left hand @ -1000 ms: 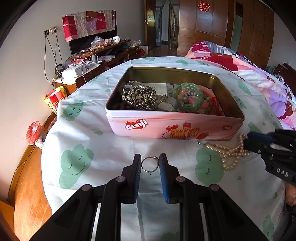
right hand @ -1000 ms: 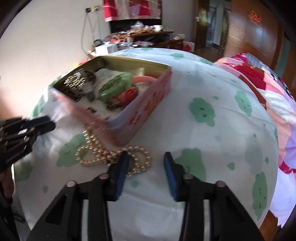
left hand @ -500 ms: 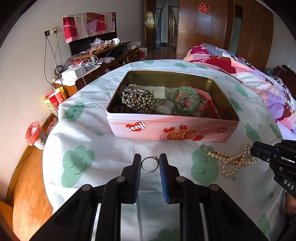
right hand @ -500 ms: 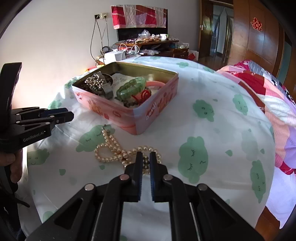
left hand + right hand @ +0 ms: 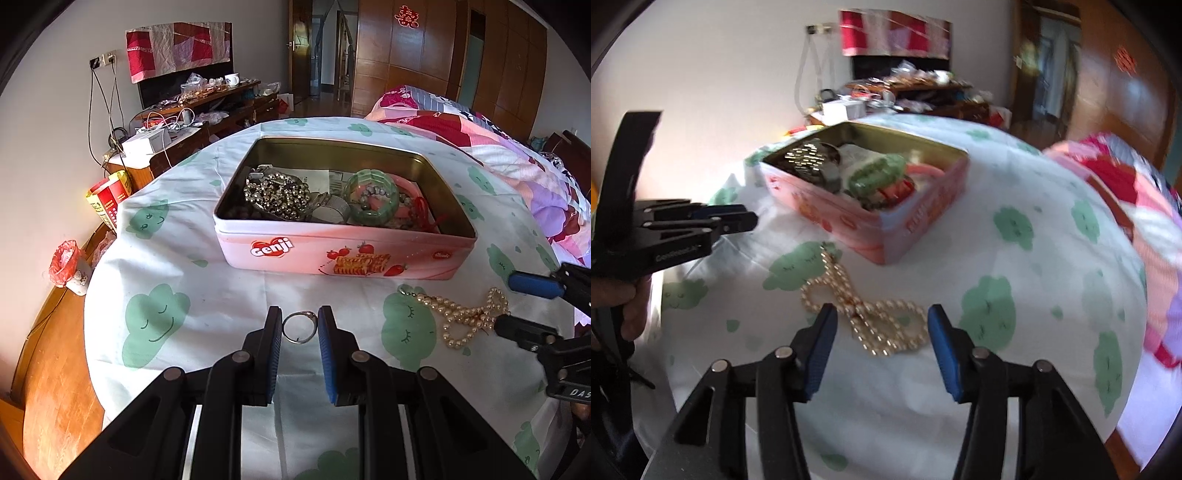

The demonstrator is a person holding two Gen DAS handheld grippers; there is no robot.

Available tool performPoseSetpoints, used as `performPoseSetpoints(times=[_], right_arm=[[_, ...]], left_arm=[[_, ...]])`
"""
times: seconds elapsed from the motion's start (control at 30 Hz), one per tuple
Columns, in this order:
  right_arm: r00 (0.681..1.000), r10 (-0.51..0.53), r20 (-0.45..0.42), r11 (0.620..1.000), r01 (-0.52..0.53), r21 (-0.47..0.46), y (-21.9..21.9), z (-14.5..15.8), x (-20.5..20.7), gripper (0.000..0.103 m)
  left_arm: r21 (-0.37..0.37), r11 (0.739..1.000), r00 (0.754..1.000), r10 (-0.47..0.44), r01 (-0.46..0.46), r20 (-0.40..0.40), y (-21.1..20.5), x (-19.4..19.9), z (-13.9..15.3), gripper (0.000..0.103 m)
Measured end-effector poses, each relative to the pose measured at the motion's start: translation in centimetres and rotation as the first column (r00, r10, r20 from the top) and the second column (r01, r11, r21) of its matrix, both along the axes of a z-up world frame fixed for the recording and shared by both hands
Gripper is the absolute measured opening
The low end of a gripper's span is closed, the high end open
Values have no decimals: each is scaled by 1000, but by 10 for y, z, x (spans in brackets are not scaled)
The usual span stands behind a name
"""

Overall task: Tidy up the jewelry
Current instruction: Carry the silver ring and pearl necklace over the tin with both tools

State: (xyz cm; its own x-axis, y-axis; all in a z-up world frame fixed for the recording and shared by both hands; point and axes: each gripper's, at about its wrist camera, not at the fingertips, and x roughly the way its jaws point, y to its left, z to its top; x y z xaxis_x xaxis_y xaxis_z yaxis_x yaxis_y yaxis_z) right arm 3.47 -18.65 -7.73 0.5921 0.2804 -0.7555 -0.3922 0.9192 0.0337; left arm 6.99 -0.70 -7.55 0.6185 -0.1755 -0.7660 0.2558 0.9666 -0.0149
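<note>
The limp, slippery pearl necklace (image 5: 866, 319) lies on the cloth just in front of the tin (image 5: 882, 236) (best pinched at its crossing); the right gripper (image 5: 881, 332) is opening around it, unclamped, while the left gripper (image 5: 299, 334) clasps a ring (image 5: 300, 328).

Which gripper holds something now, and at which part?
The left gripper holds the small silver ring by its band's opposite sides. The right gripper, opening over the pearl necklace, holds nothing.

Pink tin (image 5: 314, 251), white cloth (image 5: 207, 288) with green clouds.
</note>
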Motion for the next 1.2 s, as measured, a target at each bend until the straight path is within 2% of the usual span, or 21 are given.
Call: performPoseSetpoints(times=[0.2, 0.27, 0.3, 0.37, 0.43, 0.5, 0.63, 0.77, 0.97, 1.2], right_arm=[[990, 143, -19, 986, -144, -79, 22, -15, 17, 55], [983, 177, -50, 980, -181, -85, 25, -19, 20, 54], [983, 175, -53, 981, -179, -80, 24, -19, 20, 51], [982, 180, -65, 981, -184, -59, 23, -18, 18, 34], [982, 177, -60, 981, -182, -70, 25, -18, 13, 21], [983, 178, -50, 980, -182, -87, 28, -18, 7, 15], [987, 161, 22, 978, -157, -141, 37, -17, -8, 15], [986, 156, 61, 982, -148, -121, 41, -9, -15, 15], [982, 122, 144, 991, -113, -64, 38, 21, -17, 15], [976, 78, 205, 997, -75, -22, 37, 48, -2, 15]], left_arm=[[-4, 1000, 1000, 3, -3, -8, 1, 1, -1, 20], [-6, 1000, 1000, 6, -6, -8, 2, 1, -1, 20], [-8, 1000, 1000, 7, -7, -8, 2, 1, -1, 20], [-8, 1000, 1000, 5, -5, -9, 2, 1, -1, 20], [-8, 1000, 1000, 2, -2, -8, 1, 1, -1, 20], [-9, 1000, 1000, 3, -3, -1, 1, 0, 0, 20], [-11, 1000, 1000, -4, 4, 17, -1, -3, 7, 20], [6, 1000, 999, -12, 12, 45, -4, -6, 16, 20], [12, 1000, 997, -27, 26, 78, -10, -9, 32, 20], [34, 999, 991, -43, 39, 123, -14, -1, 55, 20]])
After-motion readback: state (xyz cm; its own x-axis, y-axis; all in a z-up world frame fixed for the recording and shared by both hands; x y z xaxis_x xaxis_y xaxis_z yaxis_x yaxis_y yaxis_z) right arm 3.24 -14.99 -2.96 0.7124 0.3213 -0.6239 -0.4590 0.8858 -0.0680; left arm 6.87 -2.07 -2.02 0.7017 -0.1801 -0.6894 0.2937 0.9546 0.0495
